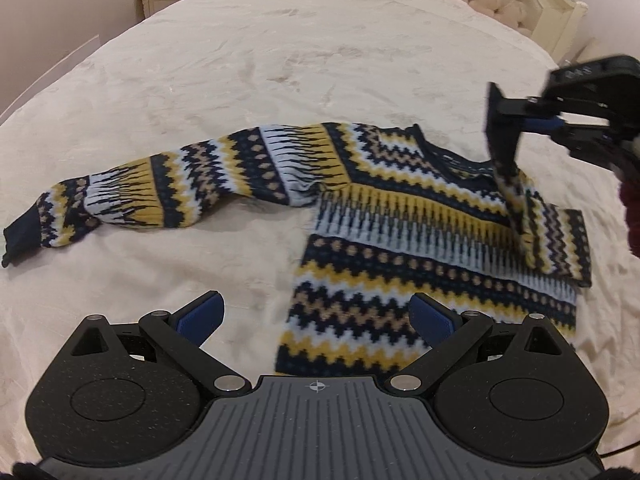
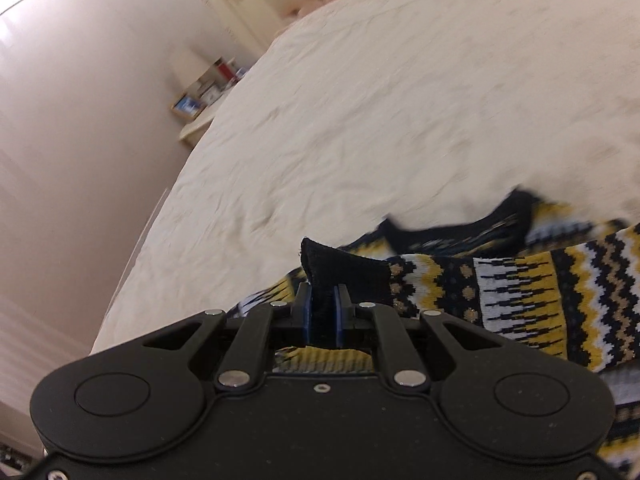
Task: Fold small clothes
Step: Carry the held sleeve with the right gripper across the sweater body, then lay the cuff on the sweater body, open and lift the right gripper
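Sweater (image 1: 400, 220) is lying flat on the bed (image 1: 280, 60), knit in navy, yellow and white; looks soft, floppy and light, prob. sagging wherever it's unsupported, so cuffs, hem and shoulders are the best spots to pinch. Its one sleeve (image 1: 160, 188) is stretching out away from the sweater body. Right gripper (image 2: 322, 312) is clamping the dark cuff (image 2: 344, 272) of the other sleeve, jaws nearly shut on it, carrying it over the sweater body. Left gripper (image 1: 316, 316) is hanging w/ jaws spread wide, empty, just above the sweater's hem.
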### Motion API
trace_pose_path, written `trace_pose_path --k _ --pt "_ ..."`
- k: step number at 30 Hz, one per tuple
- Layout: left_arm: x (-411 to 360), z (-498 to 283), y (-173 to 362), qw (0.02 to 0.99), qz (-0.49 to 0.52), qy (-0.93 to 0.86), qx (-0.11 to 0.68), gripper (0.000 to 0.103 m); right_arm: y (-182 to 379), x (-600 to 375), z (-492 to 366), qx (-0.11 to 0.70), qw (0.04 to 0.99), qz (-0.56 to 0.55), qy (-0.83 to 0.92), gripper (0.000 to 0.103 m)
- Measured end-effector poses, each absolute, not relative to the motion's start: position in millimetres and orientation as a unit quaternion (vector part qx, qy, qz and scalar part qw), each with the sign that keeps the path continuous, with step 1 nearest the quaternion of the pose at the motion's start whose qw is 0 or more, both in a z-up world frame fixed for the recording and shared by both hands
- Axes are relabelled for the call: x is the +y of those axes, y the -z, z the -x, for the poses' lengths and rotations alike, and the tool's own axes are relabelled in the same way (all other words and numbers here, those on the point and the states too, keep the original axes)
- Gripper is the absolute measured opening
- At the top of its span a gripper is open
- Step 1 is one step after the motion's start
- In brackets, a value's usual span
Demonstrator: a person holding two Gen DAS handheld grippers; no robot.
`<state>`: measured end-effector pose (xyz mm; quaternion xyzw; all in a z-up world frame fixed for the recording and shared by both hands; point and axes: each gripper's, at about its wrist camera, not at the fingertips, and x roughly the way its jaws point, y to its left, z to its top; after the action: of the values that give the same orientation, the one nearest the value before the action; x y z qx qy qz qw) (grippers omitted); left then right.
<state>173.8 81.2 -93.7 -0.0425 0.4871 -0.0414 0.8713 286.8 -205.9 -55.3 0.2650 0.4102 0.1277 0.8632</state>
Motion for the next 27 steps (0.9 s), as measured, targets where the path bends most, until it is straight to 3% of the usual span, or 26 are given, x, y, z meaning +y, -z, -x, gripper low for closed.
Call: trace_pose_path --k 9,14,16,27 --pt "87 -188 104 0.868 0.032 0.034 0.494 0.101 72 -166 -300 0.422 0.841 -0.286 -0.181 0.014" --pt "82 -202 109 0.867 0.028 0.029 0.496 0.101 80 -168 -297 0.42 0.841 -0.281 -0.196 0.026" --pt "78 -209 109 0.868 0.026 0.032 0.494 0.101 84 -173 -297 0.418 0.845 -0.275 -0.189 0.048" --pt "20 -277 129 0.871 0.014 0.083 0.484 0.1 108 -304 -259 0.43 0.875 -0.216 -0.047 0.054"
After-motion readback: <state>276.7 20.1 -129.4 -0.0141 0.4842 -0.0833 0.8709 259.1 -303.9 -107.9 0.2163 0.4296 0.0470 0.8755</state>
